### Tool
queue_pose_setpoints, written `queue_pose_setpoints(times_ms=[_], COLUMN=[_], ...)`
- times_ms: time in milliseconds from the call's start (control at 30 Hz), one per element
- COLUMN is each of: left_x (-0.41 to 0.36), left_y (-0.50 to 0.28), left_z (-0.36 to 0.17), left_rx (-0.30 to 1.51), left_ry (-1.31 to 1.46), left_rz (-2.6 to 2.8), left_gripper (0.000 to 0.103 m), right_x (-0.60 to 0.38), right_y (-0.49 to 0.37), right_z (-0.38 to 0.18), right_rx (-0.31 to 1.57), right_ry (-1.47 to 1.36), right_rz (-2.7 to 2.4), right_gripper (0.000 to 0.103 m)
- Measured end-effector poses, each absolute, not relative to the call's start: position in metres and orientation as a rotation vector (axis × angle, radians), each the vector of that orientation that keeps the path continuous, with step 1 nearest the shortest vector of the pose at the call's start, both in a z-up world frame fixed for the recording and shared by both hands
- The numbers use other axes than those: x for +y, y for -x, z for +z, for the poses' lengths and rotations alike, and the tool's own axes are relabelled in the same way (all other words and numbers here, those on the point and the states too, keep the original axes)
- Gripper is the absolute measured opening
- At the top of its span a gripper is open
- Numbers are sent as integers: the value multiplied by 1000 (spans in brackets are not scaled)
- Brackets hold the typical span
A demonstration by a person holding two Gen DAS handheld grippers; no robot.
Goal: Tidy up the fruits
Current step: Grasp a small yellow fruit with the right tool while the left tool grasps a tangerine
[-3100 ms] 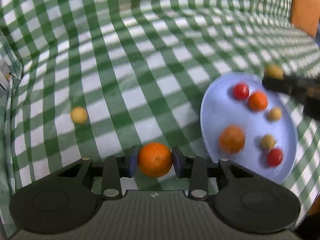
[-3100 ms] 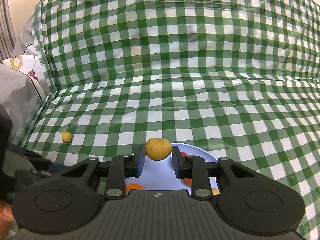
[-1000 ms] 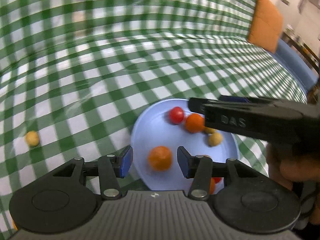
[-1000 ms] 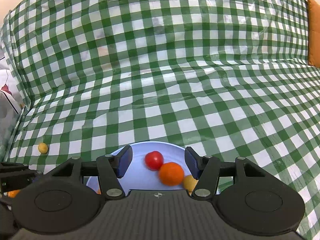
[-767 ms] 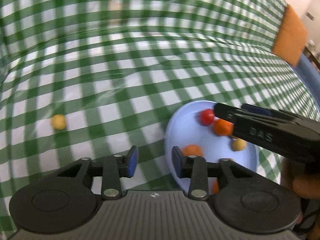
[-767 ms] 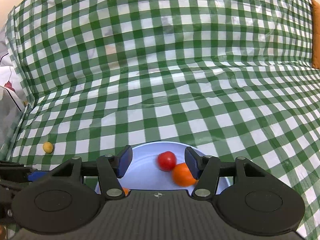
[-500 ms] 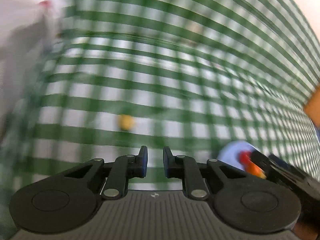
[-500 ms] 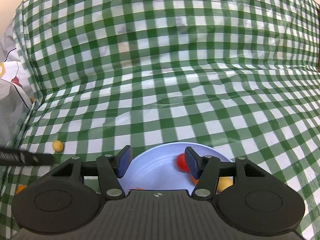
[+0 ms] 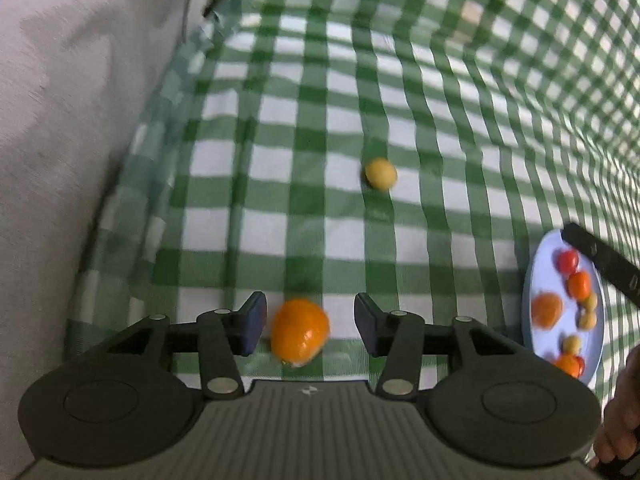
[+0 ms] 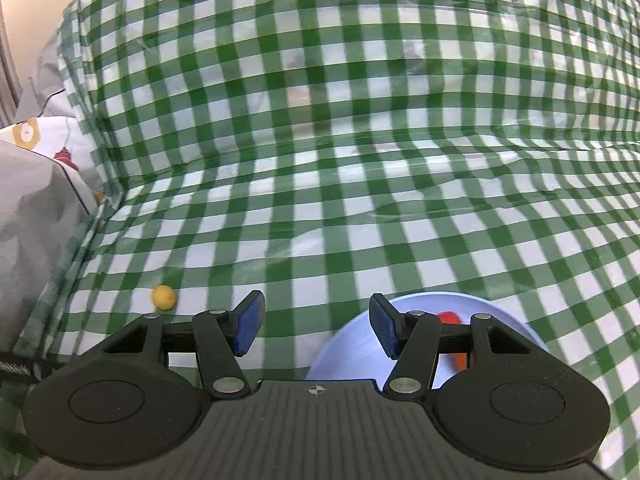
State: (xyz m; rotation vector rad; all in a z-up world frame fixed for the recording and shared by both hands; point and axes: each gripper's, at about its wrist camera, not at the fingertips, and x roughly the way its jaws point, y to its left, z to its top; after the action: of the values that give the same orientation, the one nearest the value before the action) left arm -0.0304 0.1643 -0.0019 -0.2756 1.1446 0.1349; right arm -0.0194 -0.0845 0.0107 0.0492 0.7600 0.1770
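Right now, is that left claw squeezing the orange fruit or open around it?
Open. The left claw straddles the round orange fruit, with checked cloth showing between each blue pad and the fruit.

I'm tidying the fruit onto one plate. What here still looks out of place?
Two fruits lie on the checked cloth, off the blue plate: an orange between the open left gripper fingers, untouched, and a small yellow fruit farther out. The right gripper is open and empty.

- Left gripper [image 9: 307, 326] held low, jaws spread wide, nothing touching either pad
- Right gripper [image 10: 316, 328] likewise wide apart and empty
- Person's hand [image 9: 622, 412] visible at the left view's lower right edge
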Motion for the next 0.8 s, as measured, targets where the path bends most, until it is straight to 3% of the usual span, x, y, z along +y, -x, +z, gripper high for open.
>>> queue_pose_setpoints(times_ms=[133, 200, 300, 367, 600, 633, 700, 800], left_x=[158, 159, 161, 163, 188, 191, 195, 198], left_y=[29, 27, 28, 27, 16, 14, 10, 9], left_z=[-17, -21, -21, -18, -6, -6, -4, -2], left_rx=[1188, 1196, 1184, 1160, 1052, 1048, 1044, 1040], left_ry=[218, 202, 189, 188, 287, 302, 318, 326], left_rz=[130, 129, 114, 130, 288, 304, 324, 329], left_gripper=[48, 39, 38, 38, 38, 38, 38, 38], right_x=[-73, -64, -51, -41, -2, 3, 9, 17], right_y=[17, 15, 12, 10, -8, -13, -23, -34], right_z=[9, 8, 6, 4, -7, -10, -16, -26], right_rx=[746, 745, 745, 746, 735, 732, 738, 750], right_ry=[-84, -104, -122, -122, -97, -90, -80, -44], right_rz=[230, 255, 291, 321, 415, 421, 425, 423], right_gripper=[58, 49, 32, 29, 31, 33, 46, 50])
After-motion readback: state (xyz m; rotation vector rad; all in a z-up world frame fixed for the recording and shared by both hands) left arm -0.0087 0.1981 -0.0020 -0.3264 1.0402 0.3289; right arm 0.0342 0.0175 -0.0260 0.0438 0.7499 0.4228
